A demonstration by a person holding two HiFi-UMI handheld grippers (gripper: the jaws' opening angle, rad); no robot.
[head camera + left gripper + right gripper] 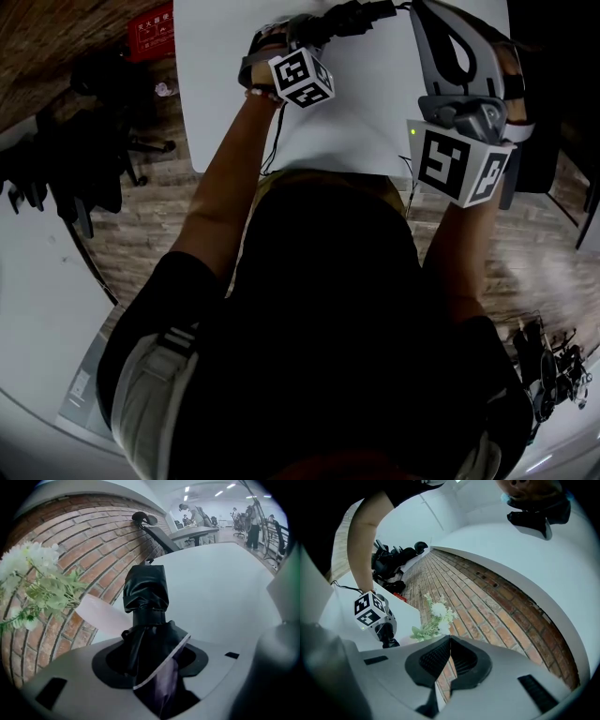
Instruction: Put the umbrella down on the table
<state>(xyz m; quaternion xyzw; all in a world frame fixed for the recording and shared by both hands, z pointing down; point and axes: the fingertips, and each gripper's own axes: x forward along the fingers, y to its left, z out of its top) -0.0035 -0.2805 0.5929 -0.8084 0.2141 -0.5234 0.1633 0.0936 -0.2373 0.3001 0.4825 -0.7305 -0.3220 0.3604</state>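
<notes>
- Left gripper (152, 663): the jaws are partly open but clamped on a folded black umbrella (145, 592). The bunched fabric fills the gap between them.
- The umbrella sticks out past the jaws toward the far side, over the white surface (220, 588). Honestly can't tell if its far end is touching the surface or just above it.
- From the head view, that gripper is over the near-left part of the surface, tipped downward, with its marker cube (302, 77) facing up.
- Right gripper (450, 656): the jaws are pressed together with nothing in them. It's off to the right, near the surface's near-right corner and well apart from the umbrella.
- A brick wall (89, 541) runs along the left edge of the surface.
- There's a bunch of white flowers (33, 573) with green leaves by that wall, left of the umbrella.
- A pale pink thing (101, 613) sits just left of the umbrella, between it and the flowers. Not sure what it is.
- Way at the far end there are office chairs and a few people, too small to say much.
</notes>
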